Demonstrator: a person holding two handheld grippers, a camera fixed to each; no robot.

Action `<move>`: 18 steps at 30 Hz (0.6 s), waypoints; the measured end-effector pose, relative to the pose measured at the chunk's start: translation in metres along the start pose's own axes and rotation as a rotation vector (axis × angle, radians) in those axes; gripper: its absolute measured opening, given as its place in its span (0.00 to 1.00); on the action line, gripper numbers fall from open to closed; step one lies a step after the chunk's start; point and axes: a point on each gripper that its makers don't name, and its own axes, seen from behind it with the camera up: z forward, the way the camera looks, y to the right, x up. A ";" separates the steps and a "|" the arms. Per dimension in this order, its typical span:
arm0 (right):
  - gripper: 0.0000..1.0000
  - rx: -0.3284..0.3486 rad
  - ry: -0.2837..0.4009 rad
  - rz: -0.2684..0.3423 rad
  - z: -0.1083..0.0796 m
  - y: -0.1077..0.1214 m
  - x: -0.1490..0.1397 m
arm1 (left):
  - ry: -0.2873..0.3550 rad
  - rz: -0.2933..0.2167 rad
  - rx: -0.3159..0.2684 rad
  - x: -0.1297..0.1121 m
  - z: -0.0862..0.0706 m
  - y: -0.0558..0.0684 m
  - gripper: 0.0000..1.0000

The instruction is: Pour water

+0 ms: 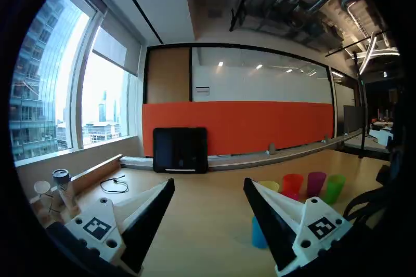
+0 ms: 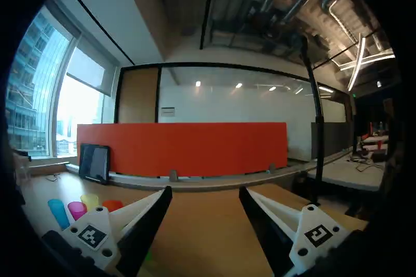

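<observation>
Several coloured plastic cups stand on the wooden table. In the left gripper view a blue cup (image 1: 257, 234) sits just left of my right finger, with a yellow cup (image 1: 269, 185), an orange cup (image 1: 292, 184), a purple cup (image 1: 315, 182) and a green cup (image 1: 334, 187) farther off. My left gripper (image 1: 209, 189) is open above the table, holding nothing. In the right gripper view the blue cup (image 2: 57, 212), pink cup (image 2: 77, 209), yellow cup (image 2: 89, 201) and orange cup (image 2: 112, 205) stand at the left. My right gripper (image 2: 205, 194) is open and empty.
A black tablet (image 1: 180, 149) leans against the orange partition (image 1: 239, 126) at the table's back. A loose cable (image 1: 114, 184) and a small stand with a round top (image 1: 61, 179) lie at the left near the windows. Other desks (image 2: 348, 170) stand to the right.
</observation>
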 end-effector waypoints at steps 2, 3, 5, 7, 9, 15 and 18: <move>1.00 -0.016 0.008 0.007 -0.001 0.003 0.001 | 0.007 0.004 0.011 0.001 0.001 -0.001 0.99; 1.00 -0.020 0.009 0.010 -0.001 0.004 0.001 | 0.009 0.005 0.015 0.002 0.001 -0.001 0.99; 1.00 -0.025 0.011 0.015 -0.002 0.004 0.001 | 0.012 0.009 0.023 0.001 0.001 -0.001 0.99; 1.00 -0.023 0.010 0.018 -0.002 0.003 0.001 | 0.013 0.013 0.028 0.000 0.002 -0.001 0.99; 1.00 -0.023 0.008 0.018 -0.003 0.002 0.000 | 0.012 0.016 0.033 -0.002 0.003 -0.001 0.99; 1.00 -0.033 0.007 0.007 -0.003 0.000 0.000 | 0.011 0.014 0.044 -0.011 0.006 0.000 0.99; 1.00 -0.034 0.001 -0.002 -0.004 -0.001 -0.001 | 0.010 0.012 0.047 -0.015 0.007 0.001 0.99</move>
